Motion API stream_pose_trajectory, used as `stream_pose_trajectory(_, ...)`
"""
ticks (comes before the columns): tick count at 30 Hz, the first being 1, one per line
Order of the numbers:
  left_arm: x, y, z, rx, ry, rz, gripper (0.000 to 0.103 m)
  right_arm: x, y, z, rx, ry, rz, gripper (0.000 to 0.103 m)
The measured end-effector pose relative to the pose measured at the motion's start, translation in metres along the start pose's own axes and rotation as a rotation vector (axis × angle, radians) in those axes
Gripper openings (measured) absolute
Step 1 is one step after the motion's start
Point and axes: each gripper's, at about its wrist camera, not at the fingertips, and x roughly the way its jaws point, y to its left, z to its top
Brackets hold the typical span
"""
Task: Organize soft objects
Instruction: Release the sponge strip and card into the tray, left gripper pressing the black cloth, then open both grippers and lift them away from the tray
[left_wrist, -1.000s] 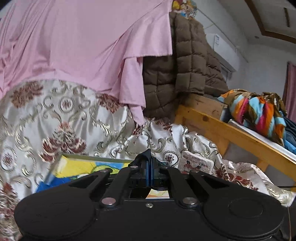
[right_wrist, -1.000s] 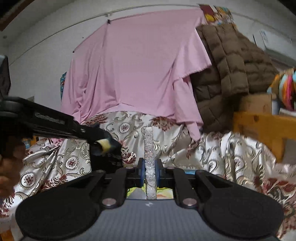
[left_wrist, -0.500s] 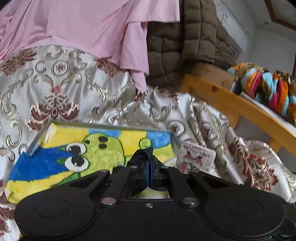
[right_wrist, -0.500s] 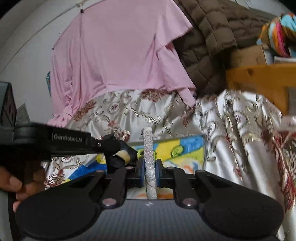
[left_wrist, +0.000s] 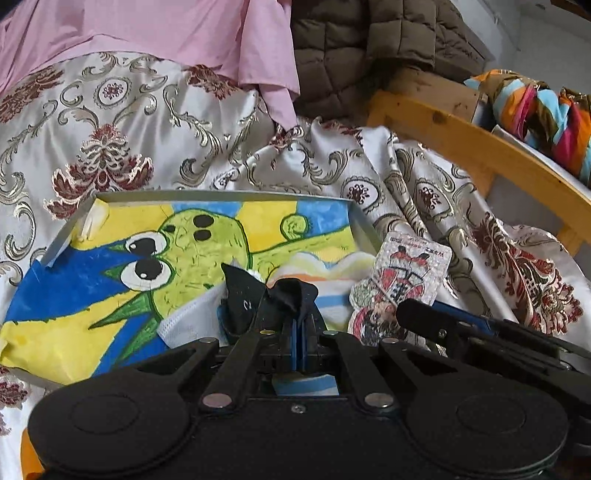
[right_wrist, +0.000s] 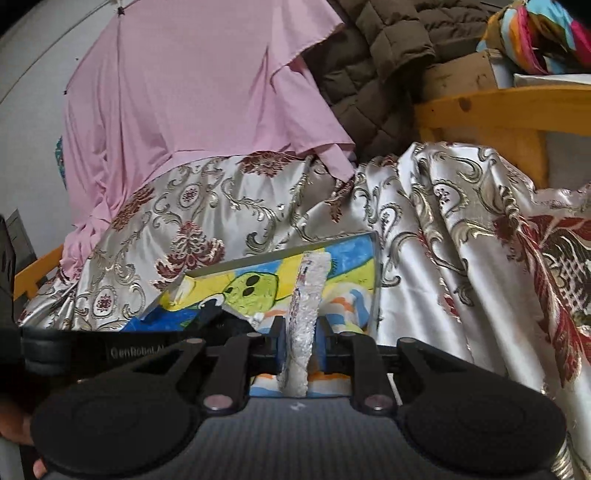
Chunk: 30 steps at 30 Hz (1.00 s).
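The left tongs (left_wrist: 298, 341) are clenched: the blue pads meet with no gap, and a bit of black cloth (left_wrist: 273, 295) bunches right at their tips. From the left wrist view I cannot tell whether the cloth is pinched or only lies against them. The cloth sits on the painted tray (left_wrist: 74, 225), a shallow grey-rimmed tray with a cartoon green creature on yellow and blue, resting on the brocade-covered bed (left_wrist: 147, 129). A white mesh-edged piece (left_wrist: 184, 317) lies on the tray just left of the black cloth.

The right tongs (right_wrist: 301, 347) are grasping a glittery silver pad (right_wrist: 306, 306), held edge-on and upright, its long axis running up and away from the tips and leaning slightly right. In the left wrist view the same pad (left_wrist: 402, 280) shows its printed red figure face, just beside the tray's right rim, with the right tongs coming in from the right.

The relation that matters: the tray (right_wrist: 280, 258) lies straight ahead of and below the pad, its right rim nearest the right tongs. So the right hand is the nearer one to set the pad down, probably by laying it flat into the tray's right end, apart from the black cloth.
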Motion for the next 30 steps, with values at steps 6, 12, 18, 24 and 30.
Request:
stream_pose_trajectory(6, 0.000, -0.003, 0.000, 0.010, 0.007, 0.003, 0.005, 0.000, 0.002, -0.002, -0.027, 0.008, -0.030, 0.041)
stream_pose_trajectory(12, -0.006, -0.003, -0.001, 0.011, 0.003, 0.029, 0.014, -0.001, 0.004, 0.000, -0.050, 0.026, -0.047, 0.061)
stream_pose_trajectory(18, -0.020, 0.001, 0.001, -0.033, -0.011, 0.052, 0.020, -0.009, 0.003, 0.003, -0.044, 0.033, -0.043, 0.073)
stream_pose_trajectory(24, -0.051, 0.003, 0.006, -0.054, -0.064, 0.069, 0.036, -0.025, 0.010, 0.011, -0.065, 0.020, -0.046, 0.081)
stream_pose_trajectory(30, -0.101, 0.002, 0.006, -0.049, -0.160, 0.100, 0.053, -0.056, 0.022, 0.024, -0.081, -0.025, -0.052, 0.087)
